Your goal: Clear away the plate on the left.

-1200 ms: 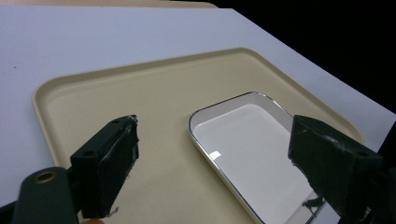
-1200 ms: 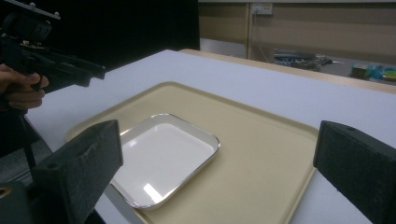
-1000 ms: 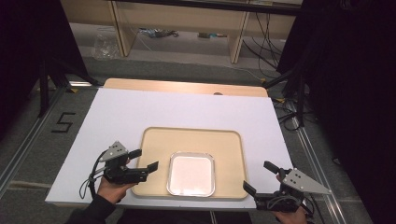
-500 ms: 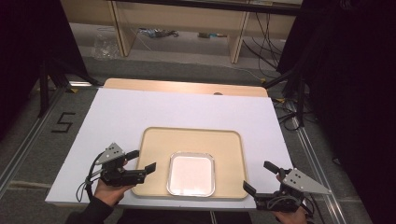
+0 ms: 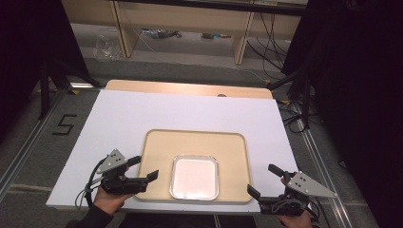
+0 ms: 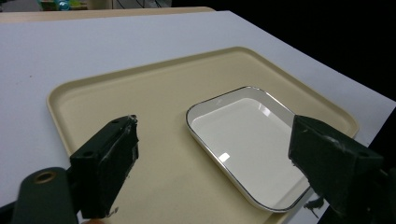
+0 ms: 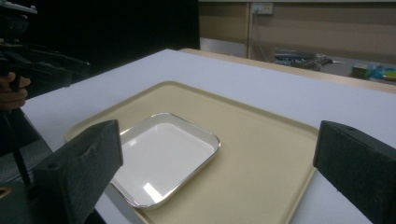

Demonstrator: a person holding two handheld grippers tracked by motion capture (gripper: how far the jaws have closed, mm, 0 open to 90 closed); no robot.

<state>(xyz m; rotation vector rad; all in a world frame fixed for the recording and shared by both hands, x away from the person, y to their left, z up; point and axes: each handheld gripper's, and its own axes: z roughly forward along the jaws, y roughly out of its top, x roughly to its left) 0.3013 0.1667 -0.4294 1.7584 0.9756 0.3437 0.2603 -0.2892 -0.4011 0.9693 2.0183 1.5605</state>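
left gripper [image 5: 143, 167]: jaws wide, holding nothing, over the tray's left edge | right gripper [image 5: 264, 180]: jaws wide, holding nothing, off the tray's near right corner | white dish [image 5: 195, 176]: lies flat in the beige tray [image 5: 199, 140], at its near middle, between both grippers | tray on the white bench [image 5: 142, 109]

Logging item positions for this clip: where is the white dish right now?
In the high view the white dish lies inside the beige tray, at its near edge, between the open left gripper and right gripper.
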